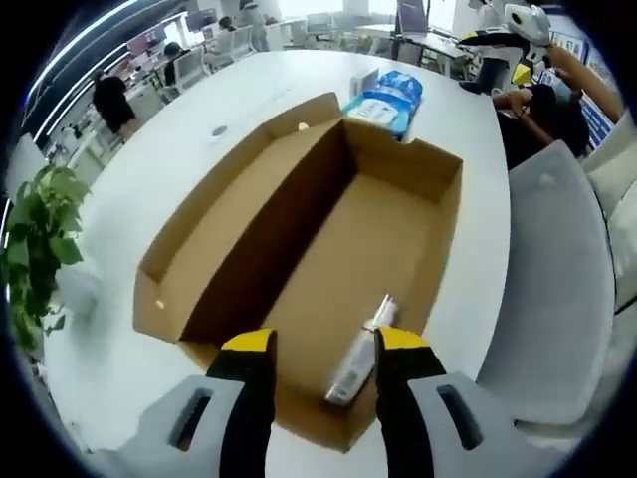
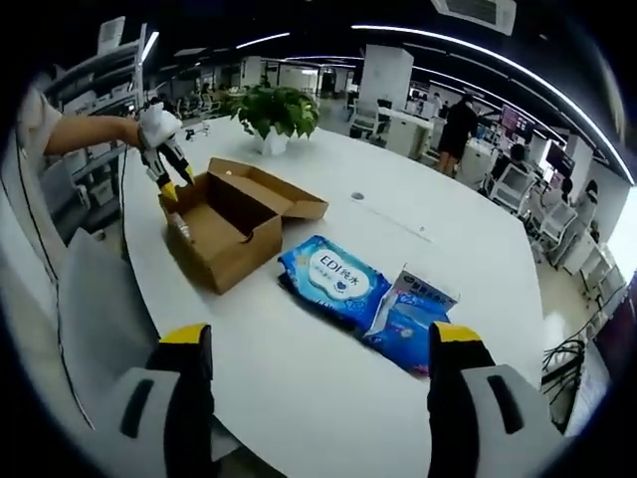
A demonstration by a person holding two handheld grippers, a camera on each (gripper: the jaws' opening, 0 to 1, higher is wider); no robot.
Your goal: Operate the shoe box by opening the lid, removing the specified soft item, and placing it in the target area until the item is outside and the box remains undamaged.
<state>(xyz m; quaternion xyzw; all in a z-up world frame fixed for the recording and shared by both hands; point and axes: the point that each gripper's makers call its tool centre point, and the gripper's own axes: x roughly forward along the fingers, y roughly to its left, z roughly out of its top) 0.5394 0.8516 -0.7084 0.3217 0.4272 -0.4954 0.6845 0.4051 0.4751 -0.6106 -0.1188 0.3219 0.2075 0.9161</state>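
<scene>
A long white oval table (image 2: 468,249) stood in an open office with desks, chairs and a potted green plant (image 2: 271,110). The brown cardboard shoe box (image 1: 328,249) lay open on it, a small silvery tube (image 1: 356,360) inside. The left gripper (image 1: 323,344) hovered half-open above the tube. The soft blue wet-wipes pack (image 2: 333,279) lay outside, beside the box. The right gripper (image 2: 318,344) gaped wide, empty.

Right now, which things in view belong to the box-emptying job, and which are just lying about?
Job:
- shoe box, lid open
- tube-like item inside it
- left tool, open over the box
- right tool, open
- blue wipes pack, outside the box

Lying about:
- small blue packet
- potted plant
</scene>
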